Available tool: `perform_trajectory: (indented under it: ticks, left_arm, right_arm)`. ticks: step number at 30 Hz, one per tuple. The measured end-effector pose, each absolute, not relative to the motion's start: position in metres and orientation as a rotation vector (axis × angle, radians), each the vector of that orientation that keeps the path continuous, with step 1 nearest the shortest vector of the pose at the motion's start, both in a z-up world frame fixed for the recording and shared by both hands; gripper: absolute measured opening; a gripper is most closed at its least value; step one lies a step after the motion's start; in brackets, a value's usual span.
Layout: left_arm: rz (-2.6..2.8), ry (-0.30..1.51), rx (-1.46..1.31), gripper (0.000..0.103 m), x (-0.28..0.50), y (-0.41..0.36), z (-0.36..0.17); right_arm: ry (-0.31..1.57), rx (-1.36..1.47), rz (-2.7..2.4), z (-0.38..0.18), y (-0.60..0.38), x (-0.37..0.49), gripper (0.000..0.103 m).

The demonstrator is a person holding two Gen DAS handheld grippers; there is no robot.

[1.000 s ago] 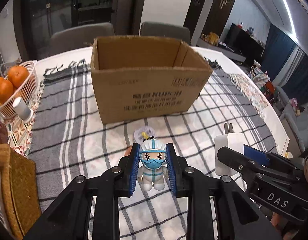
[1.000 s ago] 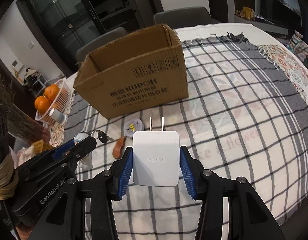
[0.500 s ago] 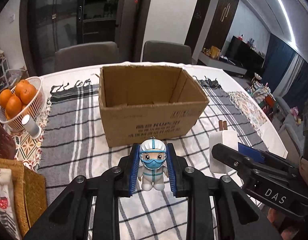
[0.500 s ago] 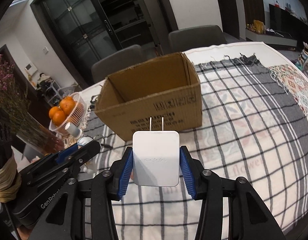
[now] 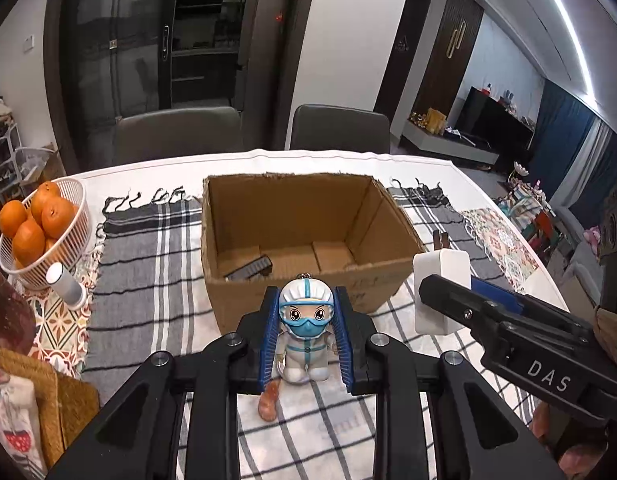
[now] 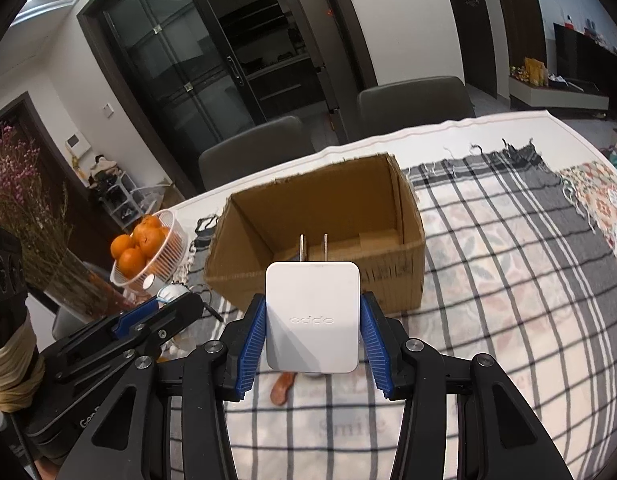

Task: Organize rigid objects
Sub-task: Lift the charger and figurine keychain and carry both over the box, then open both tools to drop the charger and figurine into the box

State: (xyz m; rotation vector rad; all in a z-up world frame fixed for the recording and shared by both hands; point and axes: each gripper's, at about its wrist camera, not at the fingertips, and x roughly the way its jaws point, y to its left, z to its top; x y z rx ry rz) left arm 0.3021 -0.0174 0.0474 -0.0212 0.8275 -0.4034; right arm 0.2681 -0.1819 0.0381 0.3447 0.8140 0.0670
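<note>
The left gripper (image 5: pixel 306 336) is closed snugly on a small toy figure (image 5: pixel 305 330) in a white suit with a blue mask, its blue pads pressing the figure's sides, so the figure hangs upright above the checked cloth (image 5: pixel 148 280). The right gripper (image 6: pixel 312 334) is clamped the same way on a white charger (image 6: pixel 311 316), its two metal prongs pointing up toward 12 o'clock. In the left wrist view the charger (image 5: pixel 438 276) shows at 3 o'clock from the figure, well apart from it, with the right gripper's dark finger across its face. The open cardboard box (image 5: pixel 308 240) stands on the cloth just past both grippers, at 12 o'clock in each view; a dark flat object (image 5: pixel 248 270) lies on its floor near the left wall. On the cloth below the grippers lies a small reddish-brown piece (image 6: pixel 282 388). A white basket of oranges (image 5: pixel 40 232) stands at 9 o'clock near the table edge, with a small white cylinder (image 5: pixel 66 284) just beside it. Two grey chairs (image 5: pixel 180 132) stand behind the table.
</note>
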Motion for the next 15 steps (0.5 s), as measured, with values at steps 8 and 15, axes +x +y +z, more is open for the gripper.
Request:
perform_trajectory:
  ticks: [8,15]
  left_arm:
    - [-0.393,0.812,-0.018,0.026,0.326,-0.020,0.056]
    - [-0.375,0.801,0.009,0.026,0.345,-0.026,0.061]
  right_arm:
    - [0.794,0.325,0.078,0.048,-0.187,0.295,0.047]
    - [0.807,0.305,0.083,0.050,-0.191,0.320,0.047]
